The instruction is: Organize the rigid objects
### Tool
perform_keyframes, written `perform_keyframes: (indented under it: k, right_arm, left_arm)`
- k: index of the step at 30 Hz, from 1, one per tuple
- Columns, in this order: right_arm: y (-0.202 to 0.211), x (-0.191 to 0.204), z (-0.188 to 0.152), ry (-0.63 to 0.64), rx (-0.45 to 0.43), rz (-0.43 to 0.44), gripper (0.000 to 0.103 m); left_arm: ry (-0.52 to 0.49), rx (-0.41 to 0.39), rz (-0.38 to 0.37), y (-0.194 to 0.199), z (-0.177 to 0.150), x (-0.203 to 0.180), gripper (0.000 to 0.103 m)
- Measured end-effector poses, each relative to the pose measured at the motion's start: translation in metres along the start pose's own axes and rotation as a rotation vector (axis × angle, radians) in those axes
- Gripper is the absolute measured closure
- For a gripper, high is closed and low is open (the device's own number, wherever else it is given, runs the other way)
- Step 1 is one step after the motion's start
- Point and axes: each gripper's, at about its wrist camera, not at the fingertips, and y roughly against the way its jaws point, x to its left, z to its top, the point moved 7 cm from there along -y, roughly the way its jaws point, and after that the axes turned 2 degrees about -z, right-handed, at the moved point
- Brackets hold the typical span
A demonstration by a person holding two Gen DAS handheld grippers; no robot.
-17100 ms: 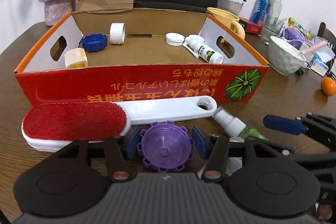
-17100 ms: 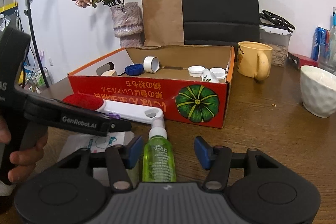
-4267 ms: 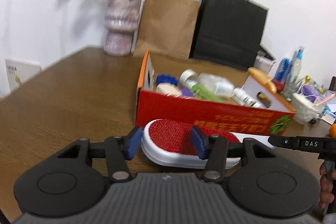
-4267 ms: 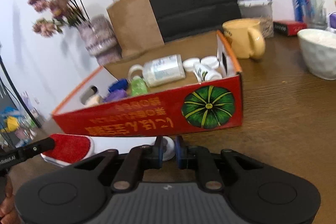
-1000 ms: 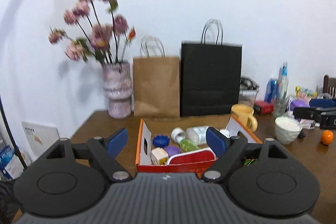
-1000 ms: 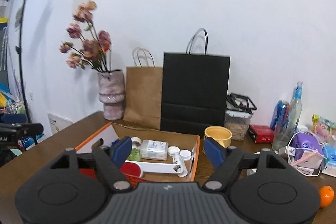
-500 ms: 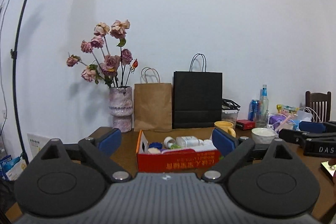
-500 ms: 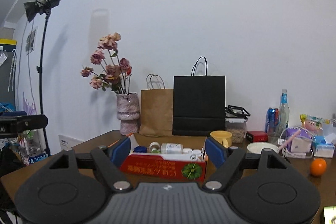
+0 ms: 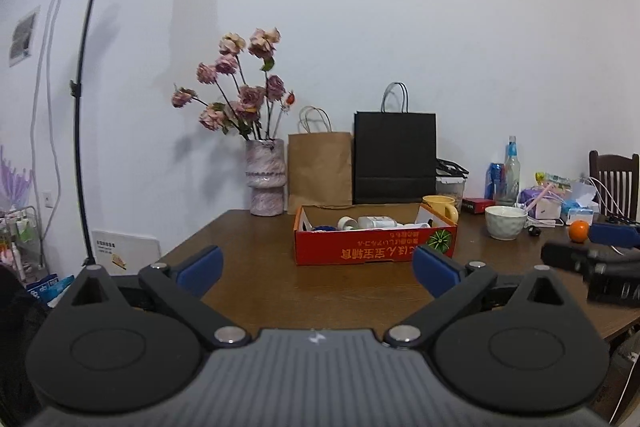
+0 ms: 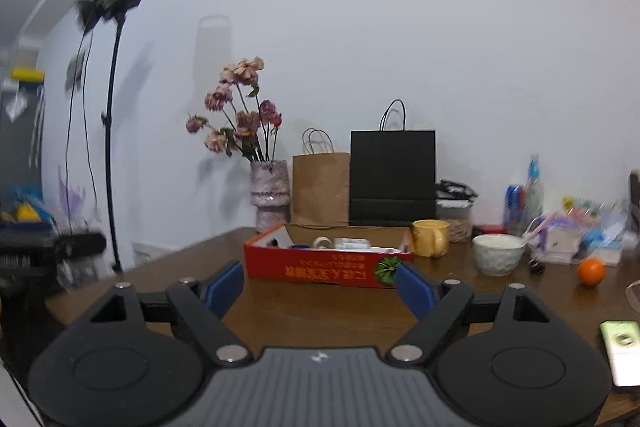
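A red cardboard box (image 9: 374,246) with a pumpkin picture stands on the brown table (image 9: 304,287). It also shows in the right wrist view (image 10: 326,269). Bottles and caps lie inside it (image 9: 370,222). My left gripper (image 9: 318,267) is open and empty, held well back from the box. My right gripper (image 10: 320,287) is open and empty, also well back from the box. The right gripper's body shows at the right edge of the left wrist view (image 9: 600,259).
A vase of dried roses (image 9: 266,181), a brown paper bag (image 9: 320,167) and a black bag (image 9: 394,157) stand behind the box. A yellow mug (image 9: 440,207), a white bowl (image 9: 505,222), an orange (image 9: 579,230) and bottles are at the right. A light stand (image 9: 82,99) is at the left.
Both grippers have drawn further back from the table, so the box looks smaller. Both stay open and empty. The right wrist view is blurred at its edges.
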Motion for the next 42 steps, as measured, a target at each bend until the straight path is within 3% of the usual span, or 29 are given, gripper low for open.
perform_keyframes:
  k: [3, 7, 12, 30, 33, 42]
  right_arm:
    - [0.024, 0.007, -0.016, -0.035, -0.005, -0.017, 0.020]
    - [0.052, 0.015, -0.037, -0.065, 0.013, -0.020, 0.020]
    - [0.071, 0.022, -0.032, -0.026, -0.033, -0.013, 0.014]
    - [0.067, 0.023, -0.025, -0.025, -0.030, -0.009, 0.013]
    - [0.065, 0.021, -0.024, -0.032, -0.021, -0.016, 0.006]
    - [0.064, 0.019, -0.024, -0.035, -0.024, -0.011, 0.005]
  left_arm:
    - [-0.015, 0.013, 0.028, 0.014, -0.013, -0.005, 0.000]
    - [-0.027, 0.005, 0.000, 0.045, -0.034, -0.012, 0.000]
    - [-0.021, 0.015, -0.030, 0.055, -0.039, -0.012, 0.000]
    - [-0.031, 0.002, -0.035, 0.055, -0.037, -0.015, 0.000]
    - [-0.031, 0.003, -0.041, 0.056, -0.038, -0.015, 0.000]
    - [-0.031, 0.008, -0.049, 0.056, -0.039, -0.015, 0.000]
